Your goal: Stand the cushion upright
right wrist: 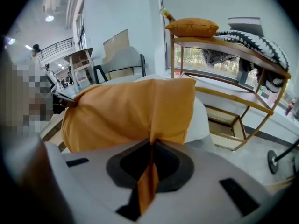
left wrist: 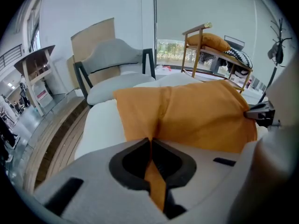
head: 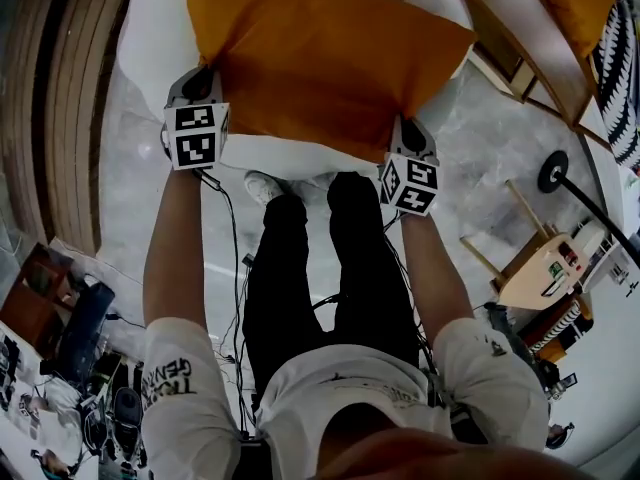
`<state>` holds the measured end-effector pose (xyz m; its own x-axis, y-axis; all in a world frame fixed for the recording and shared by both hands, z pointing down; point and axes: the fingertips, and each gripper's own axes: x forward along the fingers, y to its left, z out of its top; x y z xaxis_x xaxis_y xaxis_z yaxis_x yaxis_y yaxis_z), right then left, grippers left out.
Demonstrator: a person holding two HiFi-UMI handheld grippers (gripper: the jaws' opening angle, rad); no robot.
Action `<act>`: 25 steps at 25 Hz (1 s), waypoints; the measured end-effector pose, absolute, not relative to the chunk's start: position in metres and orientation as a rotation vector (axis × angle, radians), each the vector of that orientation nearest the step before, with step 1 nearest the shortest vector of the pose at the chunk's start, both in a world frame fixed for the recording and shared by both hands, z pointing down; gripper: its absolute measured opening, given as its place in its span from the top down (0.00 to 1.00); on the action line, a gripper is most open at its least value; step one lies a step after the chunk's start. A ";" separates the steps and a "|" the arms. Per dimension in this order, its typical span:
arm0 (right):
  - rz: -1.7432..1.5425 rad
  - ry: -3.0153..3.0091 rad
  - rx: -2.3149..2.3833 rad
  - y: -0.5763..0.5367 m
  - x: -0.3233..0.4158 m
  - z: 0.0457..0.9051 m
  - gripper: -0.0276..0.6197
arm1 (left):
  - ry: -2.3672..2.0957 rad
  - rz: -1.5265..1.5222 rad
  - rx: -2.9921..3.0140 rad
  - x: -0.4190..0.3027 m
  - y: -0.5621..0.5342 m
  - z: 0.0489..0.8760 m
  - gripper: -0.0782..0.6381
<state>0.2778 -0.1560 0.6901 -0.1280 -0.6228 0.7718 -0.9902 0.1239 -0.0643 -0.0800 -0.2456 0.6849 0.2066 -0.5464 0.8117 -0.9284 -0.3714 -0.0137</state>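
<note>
An orange cushion hangs over a white seat, held at its two near corners. My left gripper is shut on its left corner, with orange cloth pinched between the jaws. At the other near corner, my right gripper is shut on a fold of the same cloth. In the left gripper view the cushion spreads to the right; in the right gripper view the cushion spreads to the left.
A grey chair stands behind the white seat. A wooden rack at the right carries another orange cushion and a black-and-white one. A small wooden stool and a black lamp base stand on the marble floor.
</note>
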 end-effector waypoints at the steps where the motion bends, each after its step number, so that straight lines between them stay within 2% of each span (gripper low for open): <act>1: 0.817 -1.815 1.566 -0.159 0.280 0.694 0.91 | -1.353 1.037 1.997 -0.079 -0.249 0.688 0.85; 25: 0.917 -1.707 1.431 -0.169 0.279 0.777 0.89 | -1.332 1.021 1.781 -0.091 -0.268 0.775 0.84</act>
